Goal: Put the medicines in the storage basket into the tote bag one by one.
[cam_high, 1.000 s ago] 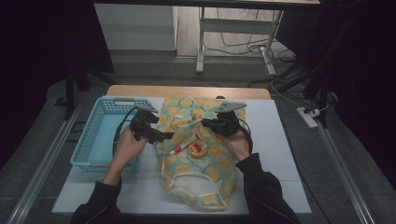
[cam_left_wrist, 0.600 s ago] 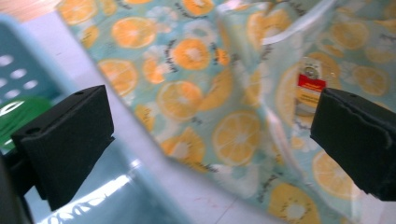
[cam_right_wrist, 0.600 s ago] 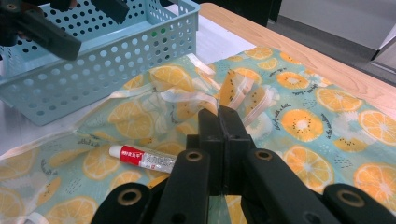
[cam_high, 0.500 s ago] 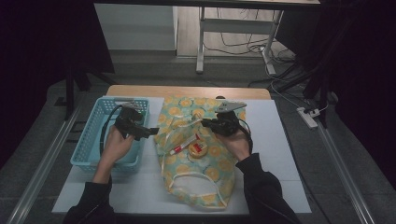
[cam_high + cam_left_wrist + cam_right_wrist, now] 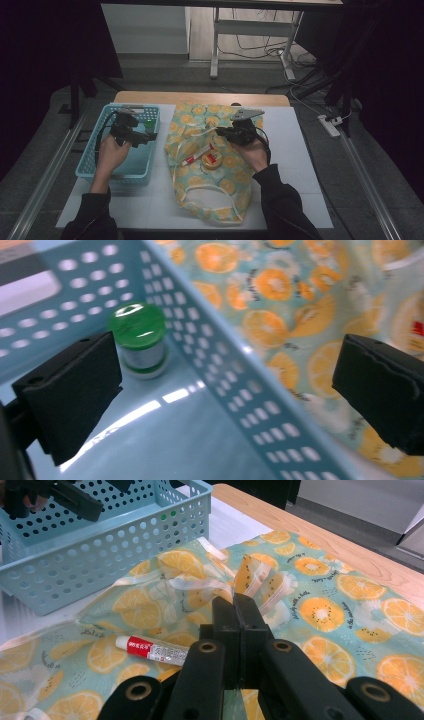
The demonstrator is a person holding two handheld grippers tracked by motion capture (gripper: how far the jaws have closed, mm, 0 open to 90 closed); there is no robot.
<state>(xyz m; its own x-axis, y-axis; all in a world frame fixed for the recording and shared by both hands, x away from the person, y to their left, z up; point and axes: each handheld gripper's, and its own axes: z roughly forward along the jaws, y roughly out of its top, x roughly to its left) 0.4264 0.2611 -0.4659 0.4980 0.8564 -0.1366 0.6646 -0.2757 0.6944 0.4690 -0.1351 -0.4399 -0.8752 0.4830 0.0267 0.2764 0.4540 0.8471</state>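
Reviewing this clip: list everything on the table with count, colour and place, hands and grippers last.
Basket: one, light blue, perforated walls, left side of the table.
Jar: one, green lid, upright inside the basket near its far corner.
Bag: one, pale blue-green cloth with orange-slice print and cream handles, lying flat at the centre.
Tube: one, white with a red end, lying on the bag.
Round tin: one, yellow rim with a red and white top, on the bag beside the tube.
Table: one, white mat over a wooden top.
Left gripper: black, jaws open, over the basket.
Right gripper: black, jaws shut on a fold of the bag's cloth.
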